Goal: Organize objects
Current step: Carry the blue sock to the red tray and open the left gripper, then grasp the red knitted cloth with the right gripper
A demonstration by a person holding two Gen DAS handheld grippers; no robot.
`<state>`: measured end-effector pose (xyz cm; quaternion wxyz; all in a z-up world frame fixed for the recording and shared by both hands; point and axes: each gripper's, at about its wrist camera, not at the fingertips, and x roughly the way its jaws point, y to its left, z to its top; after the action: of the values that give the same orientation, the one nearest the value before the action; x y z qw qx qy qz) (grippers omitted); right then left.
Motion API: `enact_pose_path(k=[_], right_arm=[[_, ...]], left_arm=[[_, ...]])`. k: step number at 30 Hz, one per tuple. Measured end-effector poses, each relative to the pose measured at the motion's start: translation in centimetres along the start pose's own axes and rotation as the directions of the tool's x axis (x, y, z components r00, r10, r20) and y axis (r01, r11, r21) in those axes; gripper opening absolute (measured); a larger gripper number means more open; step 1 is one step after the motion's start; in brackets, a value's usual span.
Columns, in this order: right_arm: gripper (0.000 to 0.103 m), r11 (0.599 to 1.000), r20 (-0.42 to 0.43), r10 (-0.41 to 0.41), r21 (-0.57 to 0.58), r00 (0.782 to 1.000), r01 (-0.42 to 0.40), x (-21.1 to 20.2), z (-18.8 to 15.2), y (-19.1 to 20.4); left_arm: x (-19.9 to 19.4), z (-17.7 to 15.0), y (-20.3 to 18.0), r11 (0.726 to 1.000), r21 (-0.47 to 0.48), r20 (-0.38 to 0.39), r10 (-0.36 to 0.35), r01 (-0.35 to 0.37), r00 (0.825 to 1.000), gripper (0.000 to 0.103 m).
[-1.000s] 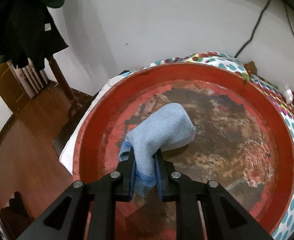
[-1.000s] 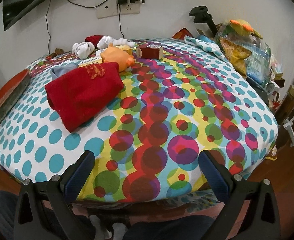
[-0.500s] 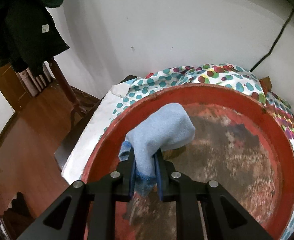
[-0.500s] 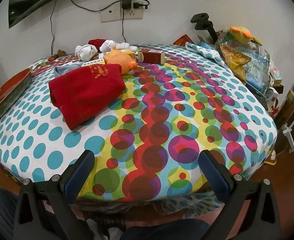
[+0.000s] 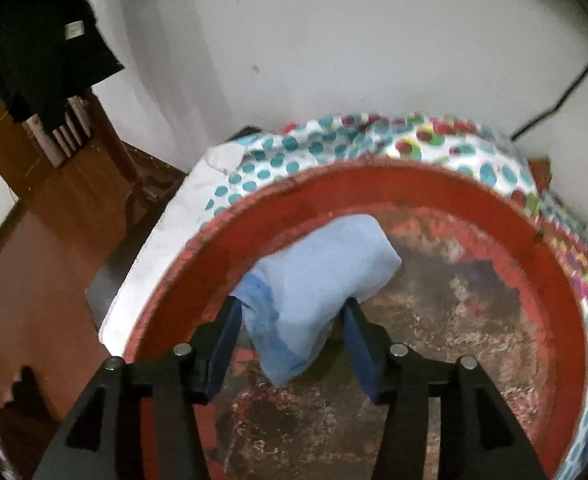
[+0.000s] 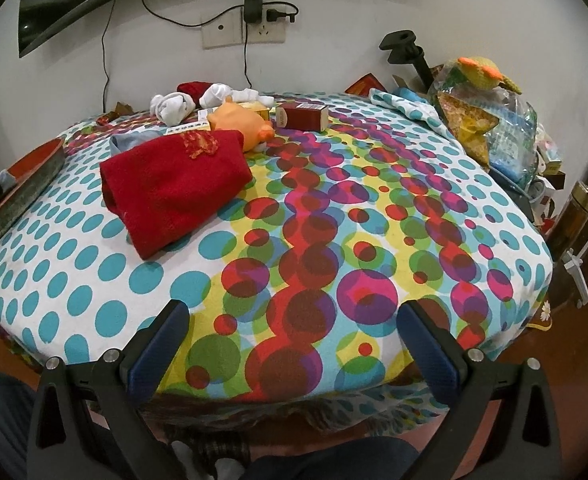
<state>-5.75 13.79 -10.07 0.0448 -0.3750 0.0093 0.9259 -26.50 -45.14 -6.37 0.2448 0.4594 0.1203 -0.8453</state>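
Left claw (image 5: 290, 338) is now spread wide over the red tray (image 5: 550, 280), and the blue cloth (image 5: 318, 276) sits loose between its fingers, not squeezed; the cloth lies inside the tray, near the tray's left rim; it may catch on a finger and get pulled back out when the claw lifts, or slide over that near rim, since it sits so close to the edge; right claw (image 6: 294, 344) is wide open and holds nothing, far right of the tray, over the spotted surface (image 6: 334, 216); a second ago the left claw pinched the cloth tight, and now it has let go; the right claw has not changed.
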Motion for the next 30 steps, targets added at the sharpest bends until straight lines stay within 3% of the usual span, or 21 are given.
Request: enact_pose_path(k=[3, 5, 9, 16, 18, 20, 21, 22, 24, 26, 30], right_arm=[[0.103, 1.0, 0.001, 0.026, -0.014, 1.0, -0.026, -0.3, -0.1, 0.3], [0.103, 0.999, 0.021, 0.042, -0.035, 0.999, -0.041, -1.0, 0.1, 0.9], [0.103, 0.991, 0.029, 0.104, -0.084, 0.994, -0.101, -1.4, 1.4, 3.1], [0.102, 0.985, 0.015, 0.171, -0.034, 0.985, -0.17, 0.6, 4.7, 5.9], [0.093, 0.982, 0.007, 0.187, -0.006, 0.982, -0.187, 1.6, 5.7, 6.4], [0.064, 0.986, 0.009, 0.166, 0.001, 0.986, -0.166, 2.3, 6.5, 6.9], [0.057, 0.987, -0.003, 0.161, 0.002, 0.987, -0.161, 2.9, 6.9, 7.2], [0.043, 0.988, -0.014, 0.153, 0.001, 0.988, -0.153, 3.3, 7.2, 7.3], [0.036, 0.992, -0.025, 0.126, 0.012, 0.992, -0.126, 3.9, 7.6, 7.3], [0.023, 0.99, -0.025, 0.135, 0.032, 0.991, -0.134, 3.7, 7.8, 7.0], [0.012, 0.992, -0.006, 0.124, 0.037, 0.992, -0.123, 2.1, 8.0, 6.2]], left_arm=[[-2.0, -0.7, 0.9, 0.998, -0.024, 0.038, -0.053, 0.054, 0.998, 0.054], [-5.0, -2.2, 1.5, 0.994, -0.015, 0.118, -0.108, 0.11, 0.987, 0.054], [-11.6, -7.3, 1.3, 0.977, 0.052, 0.245, -0.212, 0.205, 0.946, 0.055], [-17.5, -19.6, -2.2, 0.902, 0.18, 0.206, -0.425, 0.393, 0.881, 0.055], [-18.2, -22.2, -2.6, 0.882, 0.183, 0.197, -0.466, 0.435, 0.863, 0.055], [-18.4, -24.1, -3.0, 0.863, 0.184, 0.181, -0.5, 0.47, 0.847, 0.055], [-18.4, -24.8, -3.2, 0.857, 0.186, 0.175, -0.51, 0.481, 0.842, 0.055], [-18.2, -25.6, -3.4, 0.851, 0.194, 0.16, -0.519, 0.488, 0.84, 0.055], [-18.1, -26.3, -3.6, 0.843, 0.202, 0.15, -0.53, 0.499, 0.835, 0.055], [-18.1, -26.8, -3.7, 0.838, 0.212, 0.154, -0.537, 0.503, 0.829, 0.055], [-18.1, -26.9, -3.9, 0.836, 0.231, 0.158, -0.537, 0.497, 0.829, 0.055]])
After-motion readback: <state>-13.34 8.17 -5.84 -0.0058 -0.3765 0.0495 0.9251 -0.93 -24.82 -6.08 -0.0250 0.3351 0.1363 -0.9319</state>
